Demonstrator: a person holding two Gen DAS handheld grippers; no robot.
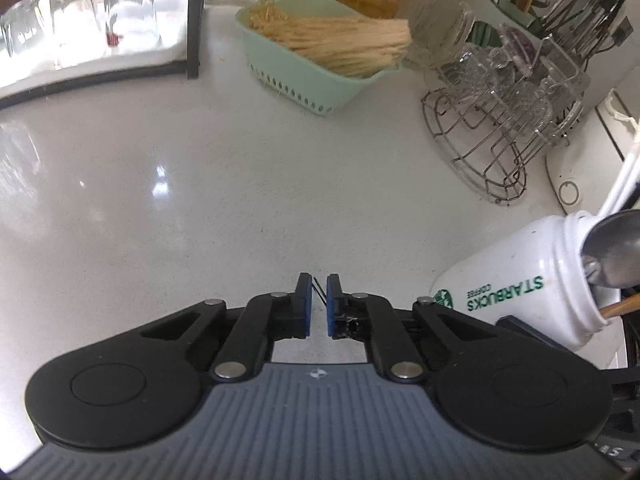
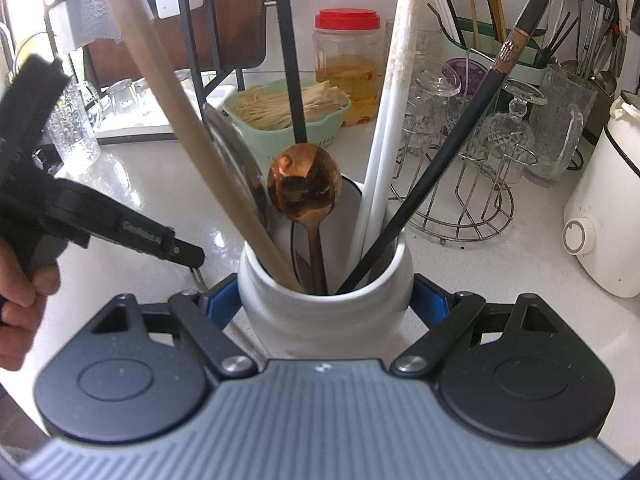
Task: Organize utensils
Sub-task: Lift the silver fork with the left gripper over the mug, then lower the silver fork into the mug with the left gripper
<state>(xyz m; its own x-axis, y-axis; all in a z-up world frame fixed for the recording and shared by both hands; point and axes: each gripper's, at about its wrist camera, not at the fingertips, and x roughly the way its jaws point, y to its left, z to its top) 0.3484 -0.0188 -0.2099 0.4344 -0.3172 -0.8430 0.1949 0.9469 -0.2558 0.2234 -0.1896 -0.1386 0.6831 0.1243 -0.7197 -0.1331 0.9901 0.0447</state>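
Note:
My right gripper (image 2: 326, 308) is shut on a white Starbucks jar (image 2: 320, 320), its blue pads (image 2: 222, 304) pressed on both sides. In the jar stand a copper spoon (image 2: 304, 188), a wooden handle (image 2: 172, 112), white chopsticks (image 2: 390, 120), a black chopstick (image 2: 460, 152) and a steel spoon (image 2: 240, 168). The left wrist view has the jar (image 1: 516, 288) low at the right. My left gripper (image 1: 319, 300) hovers over the white counter with its pads almost together on a thin dark sliver (image 1: 320, 292). From the right wrist, a thin metal utensil (image 2: 198, 278) pokes out below the left gripper (image 2: 192, 256).
A mint basket of pale sticks (image 1: 320, 52) sits at the back of the counter. A wire rack of glasses (image 1: 508, 112) stands to its right, a white cooker (image 2: 600, 208) beyond. A red-lidded jar (image 2: 348, 64) and upturned glasses (image 1: 80, 20) line the back. A hand (image 2: 20, 312) holds the left gripper.

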